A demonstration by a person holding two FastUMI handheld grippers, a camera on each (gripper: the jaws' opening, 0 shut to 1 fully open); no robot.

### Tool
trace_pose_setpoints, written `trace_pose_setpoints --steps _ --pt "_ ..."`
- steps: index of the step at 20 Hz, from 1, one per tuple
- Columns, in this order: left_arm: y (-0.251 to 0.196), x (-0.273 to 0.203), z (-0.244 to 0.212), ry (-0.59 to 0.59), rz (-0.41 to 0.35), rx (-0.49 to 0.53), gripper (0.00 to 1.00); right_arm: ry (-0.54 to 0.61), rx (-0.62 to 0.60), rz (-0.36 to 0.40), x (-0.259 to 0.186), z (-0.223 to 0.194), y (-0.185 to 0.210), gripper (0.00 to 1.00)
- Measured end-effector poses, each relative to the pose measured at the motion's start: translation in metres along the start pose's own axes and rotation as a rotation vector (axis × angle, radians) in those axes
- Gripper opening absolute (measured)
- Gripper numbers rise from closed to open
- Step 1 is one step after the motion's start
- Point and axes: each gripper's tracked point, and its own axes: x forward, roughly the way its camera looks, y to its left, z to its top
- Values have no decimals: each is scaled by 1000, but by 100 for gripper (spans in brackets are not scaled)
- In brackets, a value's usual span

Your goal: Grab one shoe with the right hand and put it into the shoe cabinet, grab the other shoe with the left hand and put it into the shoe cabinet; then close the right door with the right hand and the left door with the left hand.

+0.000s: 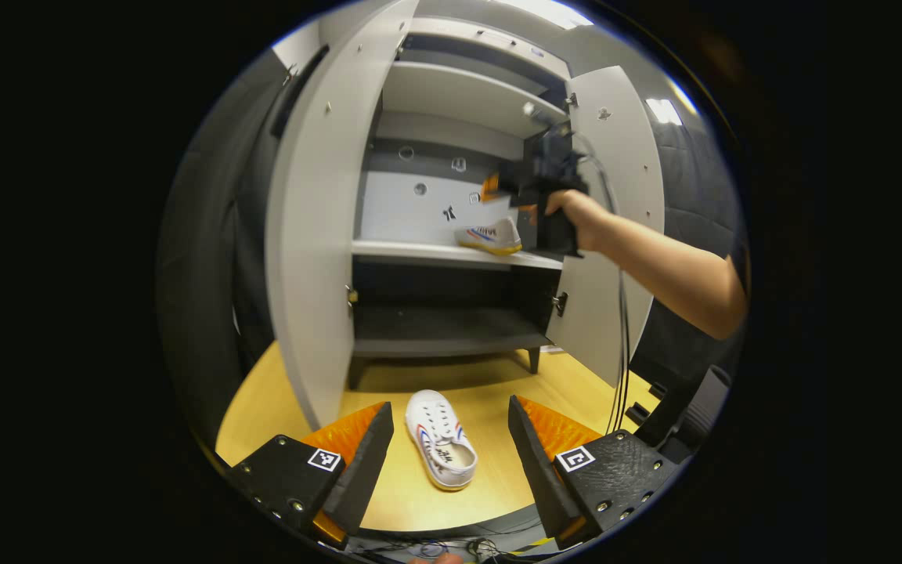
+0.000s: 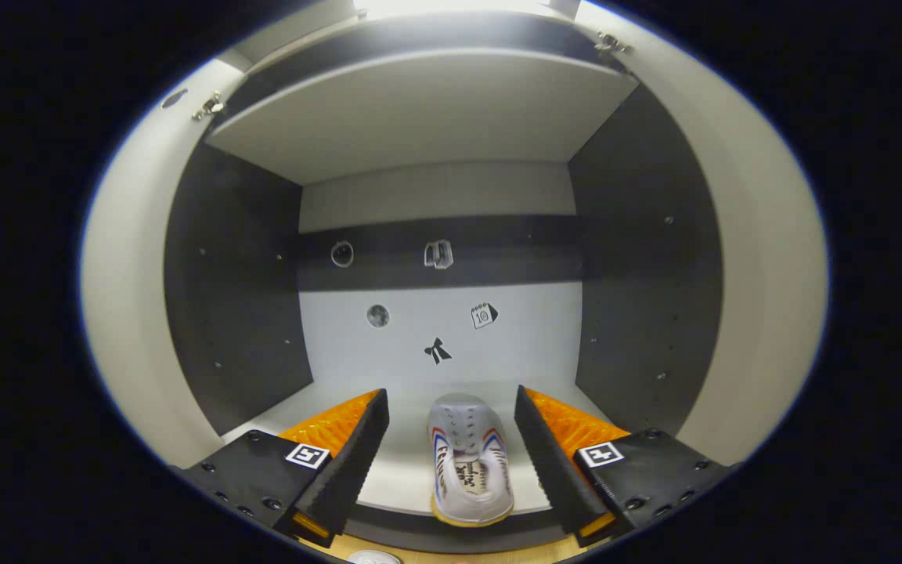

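Left gripper view: the left gripper hangs spread over the floor shoe; drop straight and pinch its sides.

Right gripper view: the right gripper is released around the shelved shoe in the cabinet; back out level.

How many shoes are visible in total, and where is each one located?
2. One shoe lies on the middle shelf of the shoe cabinet, between the open fingers of the right gripper. The other shoe lies on the wooden floor before the cabinet.
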Motion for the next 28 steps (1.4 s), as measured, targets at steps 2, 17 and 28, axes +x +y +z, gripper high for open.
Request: trace_pose_setpoints --steps 2,17,28 --pt "6 20 -5 20 19 -5 80 -48 -12 -7 -39 11 -11 96" --pt "64 132 -125 343 199 81 80 59 -61 -36 -212 -88 -63 99" --pt "67 146 -184 474 211 -32 81 163 -47 -21 -230 -125 -73 100"
